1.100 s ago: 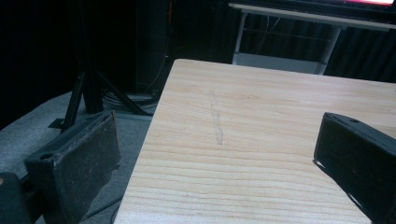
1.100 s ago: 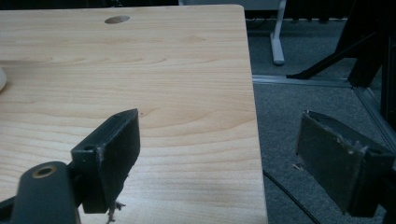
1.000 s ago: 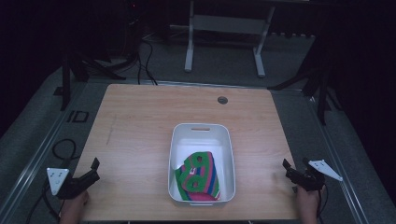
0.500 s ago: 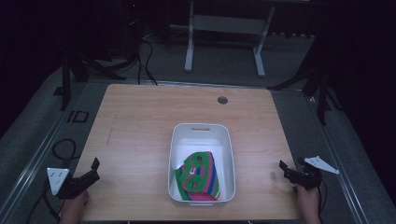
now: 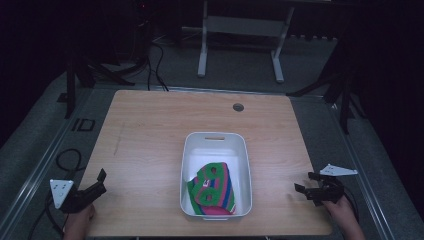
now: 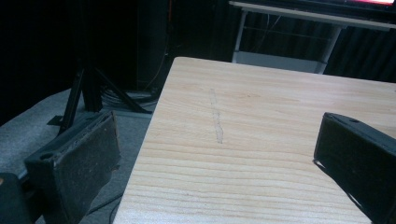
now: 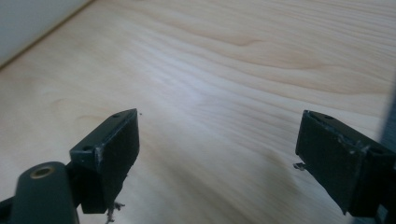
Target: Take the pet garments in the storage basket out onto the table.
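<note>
Since a second ago the right gripper has shifted left from the table's near right edge onto the wood; the left gripper and the tub are unchanged.

High view: a white tub sits on the wooden table, toward the near edge, right of centre. Inside it lies a green cloth with pink and blue stripes, bunched at the near end. The left gripper sits at the near left corner, jaws wide and empty. The right gripper sits near the near right corner, well apart from the tub, jaws wide and empty.

Left gripper view: the left gripper has both jaws spread wide, with bare table between them and floor left of the table's edge.

Right gripper view: the right gripper has its jaws wide over bare table; the tub's white wall shows at far left.
</note>
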